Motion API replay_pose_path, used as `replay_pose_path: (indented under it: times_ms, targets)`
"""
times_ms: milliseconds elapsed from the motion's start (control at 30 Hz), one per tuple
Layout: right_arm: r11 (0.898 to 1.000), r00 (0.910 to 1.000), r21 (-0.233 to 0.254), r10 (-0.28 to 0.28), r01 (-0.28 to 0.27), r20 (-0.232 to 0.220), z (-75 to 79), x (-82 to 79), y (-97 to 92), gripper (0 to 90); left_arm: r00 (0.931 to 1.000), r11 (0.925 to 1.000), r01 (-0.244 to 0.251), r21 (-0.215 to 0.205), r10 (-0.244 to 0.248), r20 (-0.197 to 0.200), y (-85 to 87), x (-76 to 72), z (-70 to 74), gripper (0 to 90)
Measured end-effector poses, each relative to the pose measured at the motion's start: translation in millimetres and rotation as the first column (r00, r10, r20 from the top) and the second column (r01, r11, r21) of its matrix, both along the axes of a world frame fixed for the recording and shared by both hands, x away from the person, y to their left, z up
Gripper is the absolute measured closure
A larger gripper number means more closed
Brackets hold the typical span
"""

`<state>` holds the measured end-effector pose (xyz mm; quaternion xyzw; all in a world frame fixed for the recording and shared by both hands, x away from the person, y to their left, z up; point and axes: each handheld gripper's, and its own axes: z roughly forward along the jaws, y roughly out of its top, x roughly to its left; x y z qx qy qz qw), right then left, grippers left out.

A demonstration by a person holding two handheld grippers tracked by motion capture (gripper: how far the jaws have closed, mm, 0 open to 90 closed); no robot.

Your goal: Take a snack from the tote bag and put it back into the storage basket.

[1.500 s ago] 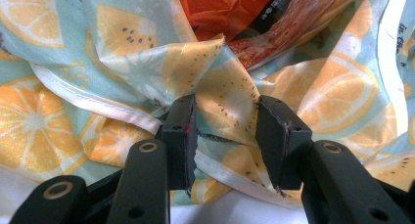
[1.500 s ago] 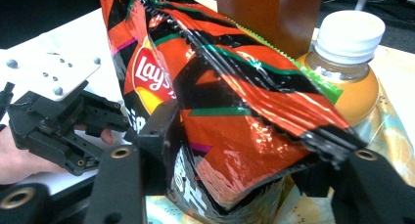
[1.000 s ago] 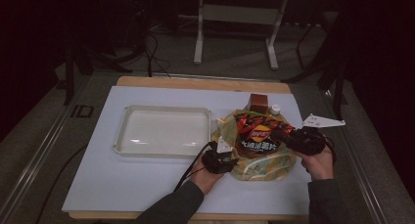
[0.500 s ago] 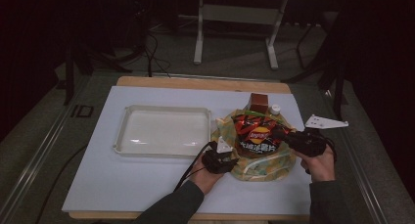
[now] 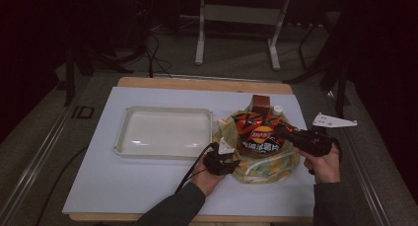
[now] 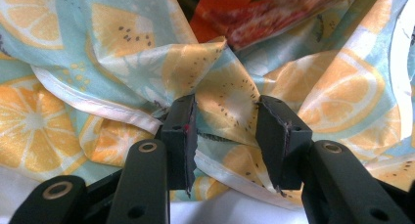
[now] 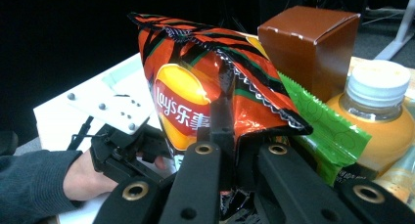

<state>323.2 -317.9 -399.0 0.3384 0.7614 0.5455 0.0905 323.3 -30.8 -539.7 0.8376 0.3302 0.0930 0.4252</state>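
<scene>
The right gripper (image 7: 230, 136) has just squeezed shut on the red crinkly chip bag (image 5: 256, 132), right of middle. The left gripper (image 6: 225, 136), half open, presses into the fruit-print cloth bag (image 5: 268, 169). The white plastic tray (image 5: 165, 110) awaits; unpacking has barely started.

The desk (image 5: 148, 186) is a white sheet over a wooden top whose edge shows along the far side. 1 empty white tray (image 5: 165, 132) lies at about 10 o'clock. The fruit-print cloth bag (image 5: 266, 164) rests at about 3 o'clock, just beside the tray.
</scene>
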Motion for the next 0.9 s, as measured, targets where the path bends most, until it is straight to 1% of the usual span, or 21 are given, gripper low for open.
replay_pose_path:
  times_ms: [267, 500, 567, 700, 900]
  targets:
    - [1.000, 0.9998, 0.025, -0.006, 0.005, 0.016, 7.7, -2.5, -5.7, 90.0, 1.0000, 1.0000, -0.001, 0.000, 0.001, -0.001, 0.1, 0.2, -0.1, 58.9]
    - [0.998, 0.9992, 0.064, -0.010, 0.007, 0.039, 18.0, -5.7, -14.2, 90.0, 1.0000, 1.0000, -0.001, 0.002, 0.001, -0.003, -0.1, 0.3, -0.1, 58.9]
    - [0.998, 0.9989, 0.069, -0.014, 0.011, 0.045, 20.8, -6.1, -15.1, 90.0, 1.0000, 1.0000, 0.000, 0.003, 0.000, -0.003, -0.2, 0.3, -0.1, 58.9]
    - [0.996, 0.9986, 0.090, -0.012, 0.007, 0.051, 27.2, -5.4, -13.6, 90.0, 1.0000, 1.0000, 0.001, 0.003, -0.001, -0.003, -0.3, 0.3, -0.1, 58.9]
    - [0.995, 0.9979, 0.097, -0.013, 0.007, 0.064, 35.5, -3.6, -9.5, 90.0, 1.0000, 1.0000, 0.000, 0.003, 0.000, -0.002, -0.4, 0.2, -0.2, 58.8]
